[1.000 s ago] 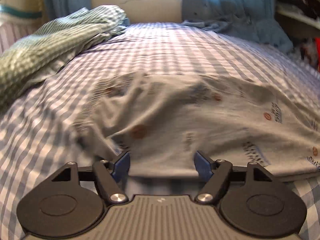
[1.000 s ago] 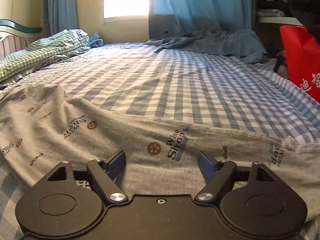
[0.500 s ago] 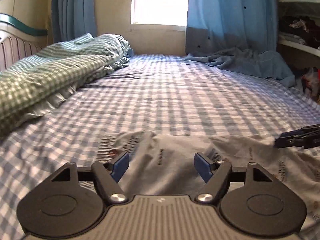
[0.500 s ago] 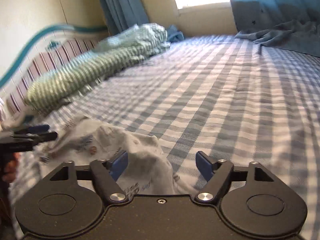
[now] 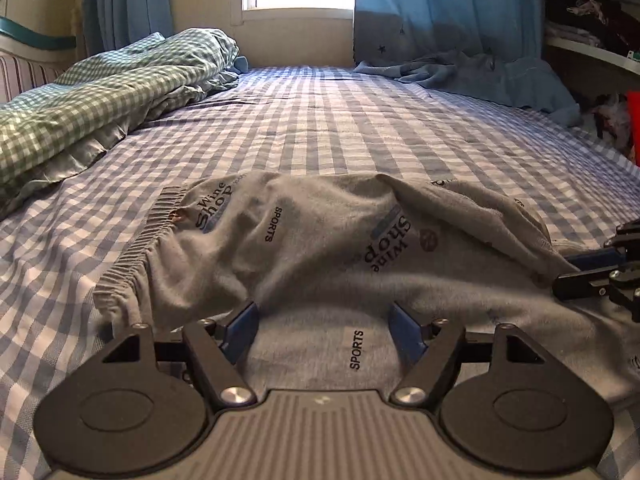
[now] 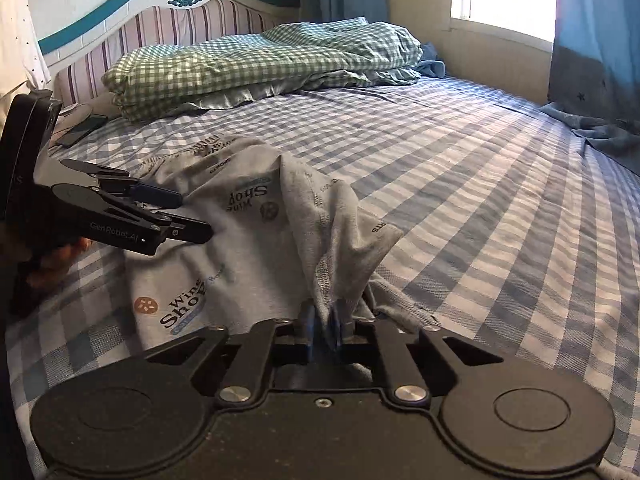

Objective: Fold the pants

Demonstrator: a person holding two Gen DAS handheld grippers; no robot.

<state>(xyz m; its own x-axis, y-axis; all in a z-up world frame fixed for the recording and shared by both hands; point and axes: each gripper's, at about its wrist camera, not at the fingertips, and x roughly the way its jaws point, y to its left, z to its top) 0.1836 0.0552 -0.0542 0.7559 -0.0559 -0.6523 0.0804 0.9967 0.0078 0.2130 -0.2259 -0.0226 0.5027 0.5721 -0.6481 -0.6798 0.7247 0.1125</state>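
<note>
One pants [image 5: 320, 248], two claws [image 5: 324, 330] [image 6: 326, 328], one quilt [image 6: 260, 60]

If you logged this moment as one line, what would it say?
task: fold pants | right gripper: closing on bunched grey pants fabric | left gripper: open over pants | surface: checked bed sheet

Right gripper [image 5: 600, 268] cut off by the left wrist view's edge at three o'clock, its pads [image 6: 332, 320] buried in bunched pants [image 6: 248, 240] fabric, red object [image 5: 634, 128] clipped at two o'clock, shelf [image 5: 592, 44] contents too dim to identify, phone-like item [image 6: 82, 130] at ten o'clock unclear.
</note>
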